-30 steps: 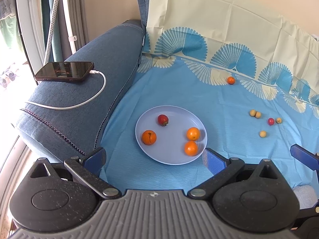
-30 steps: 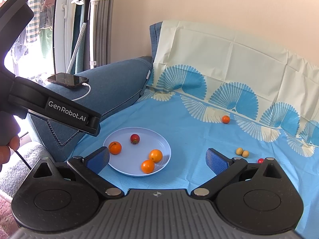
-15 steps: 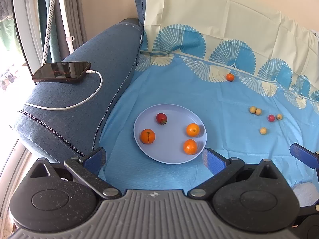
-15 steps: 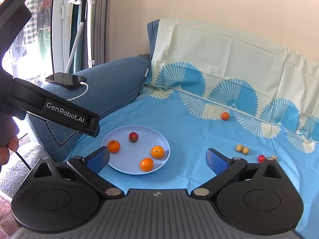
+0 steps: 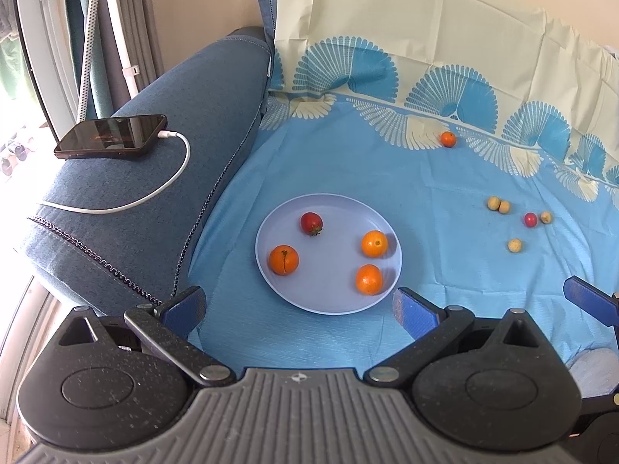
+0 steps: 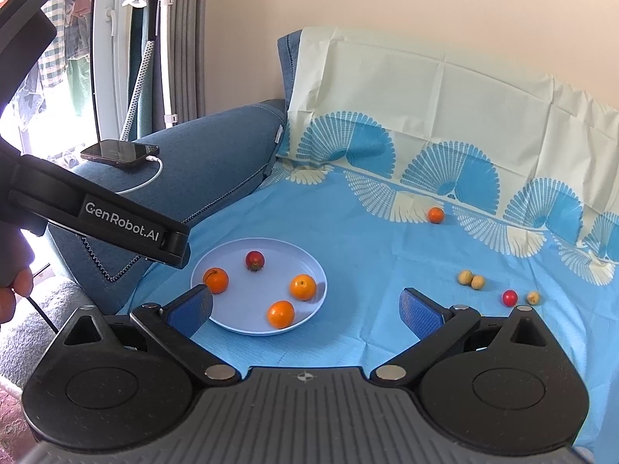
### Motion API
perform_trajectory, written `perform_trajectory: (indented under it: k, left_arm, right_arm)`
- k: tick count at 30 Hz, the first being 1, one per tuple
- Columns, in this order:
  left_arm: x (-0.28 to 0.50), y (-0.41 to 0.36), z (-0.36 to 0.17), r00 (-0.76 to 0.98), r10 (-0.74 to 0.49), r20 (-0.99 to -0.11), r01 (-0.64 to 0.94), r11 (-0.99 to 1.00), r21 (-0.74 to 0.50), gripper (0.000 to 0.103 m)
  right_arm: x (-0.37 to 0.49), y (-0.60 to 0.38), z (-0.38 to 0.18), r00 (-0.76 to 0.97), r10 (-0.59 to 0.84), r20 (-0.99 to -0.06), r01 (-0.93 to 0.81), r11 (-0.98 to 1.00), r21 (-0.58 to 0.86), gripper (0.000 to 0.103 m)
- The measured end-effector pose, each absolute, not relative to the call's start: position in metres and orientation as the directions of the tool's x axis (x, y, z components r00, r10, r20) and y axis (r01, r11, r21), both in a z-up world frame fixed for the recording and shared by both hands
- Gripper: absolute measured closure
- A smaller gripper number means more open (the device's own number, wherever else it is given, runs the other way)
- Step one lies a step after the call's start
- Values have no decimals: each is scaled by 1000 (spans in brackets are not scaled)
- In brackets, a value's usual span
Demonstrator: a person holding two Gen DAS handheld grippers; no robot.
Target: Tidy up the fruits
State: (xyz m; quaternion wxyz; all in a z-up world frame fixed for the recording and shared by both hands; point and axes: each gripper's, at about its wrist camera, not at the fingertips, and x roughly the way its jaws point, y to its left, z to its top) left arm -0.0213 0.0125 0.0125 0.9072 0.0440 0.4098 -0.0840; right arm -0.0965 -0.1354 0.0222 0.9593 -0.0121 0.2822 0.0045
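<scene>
Four fruits are being held on the plate (image 5: 271,270), centre frame. Both grippers, left (image 5: 298,309) and right (image 6: 305,309), are being kept empty, fingers spread apart. A reach toward the loose fruits (image 6: 510,297), right of frame, is probably being prepared.

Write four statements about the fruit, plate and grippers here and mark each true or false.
1. The plate holds three oranges and one red fruit. True.
2. The left gripper grips an orange. False: it is open and empty.
3. A lone orange lies on the cloth beyond the plate. True.
4. The phone lies on the plate. False: it rests on the sofa arm, plugged into a white cable.
</scene>
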Motion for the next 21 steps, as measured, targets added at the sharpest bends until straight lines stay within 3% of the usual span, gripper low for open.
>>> perform_trajectory:
  k: [13, 21]
  left_arm:
    - [-7, -7, 3, 617, -108, -779, 210, 977, 31, 0]
    - [15, -50, -4, 573, -130, -809, 267, 963, 34, 0]
  right_arm:
    - [-89, -155, 8, 824, -13, -567, 31, 999, 22, 1]
    - [-89, -202, -5, 814, -118, -568, 188, 980, 65, 1]
